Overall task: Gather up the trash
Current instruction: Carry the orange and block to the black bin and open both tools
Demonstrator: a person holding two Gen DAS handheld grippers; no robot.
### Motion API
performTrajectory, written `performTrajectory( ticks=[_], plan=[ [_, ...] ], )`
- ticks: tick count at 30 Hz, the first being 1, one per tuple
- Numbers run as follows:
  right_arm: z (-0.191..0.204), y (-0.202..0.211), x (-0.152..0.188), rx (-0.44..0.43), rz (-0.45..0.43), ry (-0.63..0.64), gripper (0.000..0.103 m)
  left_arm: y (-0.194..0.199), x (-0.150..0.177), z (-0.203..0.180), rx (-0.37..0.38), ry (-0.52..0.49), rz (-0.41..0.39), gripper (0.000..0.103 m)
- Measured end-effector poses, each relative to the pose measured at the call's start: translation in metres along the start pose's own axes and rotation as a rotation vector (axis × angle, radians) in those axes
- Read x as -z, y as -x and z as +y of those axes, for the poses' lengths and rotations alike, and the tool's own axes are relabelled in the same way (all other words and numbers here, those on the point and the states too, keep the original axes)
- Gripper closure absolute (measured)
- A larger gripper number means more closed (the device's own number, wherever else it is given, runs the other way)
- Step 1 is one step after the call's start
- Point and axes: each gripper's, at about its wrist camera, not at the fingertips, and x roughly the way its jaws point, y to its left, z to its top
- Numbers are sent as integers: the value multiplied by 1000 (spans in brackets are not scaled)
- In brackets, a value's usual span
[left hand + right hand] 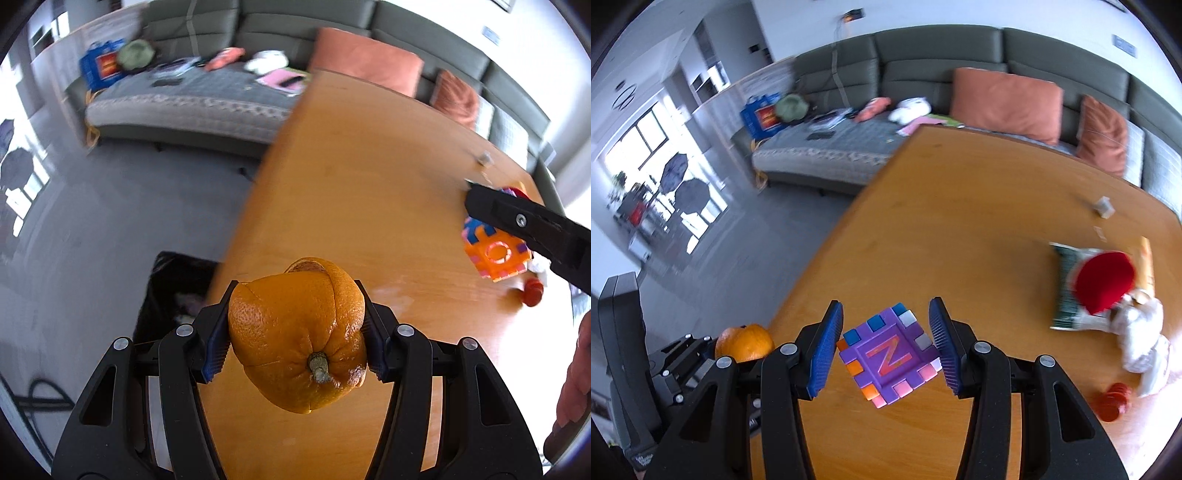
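My left gripper (297, 328) is shut on an orange peel (299, 336), held above the near left edge of the wooden table (351, 177). The peel also shows in the right wrist view (744, 343). My right gripper (886, 347) is shut on a purple foam letter cube (890, 354), held above the table; the cube shows orange in the left wrist view (495, 254). A black-lined trash bin (173, 291) stands on the floor just left of the table, below the peel. A crumpled wrapper (1071, 288), a red cap-like object (1106, 280) and white tissue (1141, 339) lie on the right.
A red bottle cap (1113, 400) lies near the table's right front. A small white piece (1104, 206) lies farther back. A grey sofa (849, 147) with orange cushions (1004, 103) and clutter stands behind the table. Grey floor (110, 221) lies to the left.
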Motion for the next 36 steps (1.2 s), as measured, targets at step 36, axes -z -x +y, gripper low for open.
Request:
performTrajectory(
  ticks=[36],
  plan=[
    [209, -132, -38, -218, 200, 217, 28, -2, 25, 248, -271, 440, 71, 6]
  ],
)
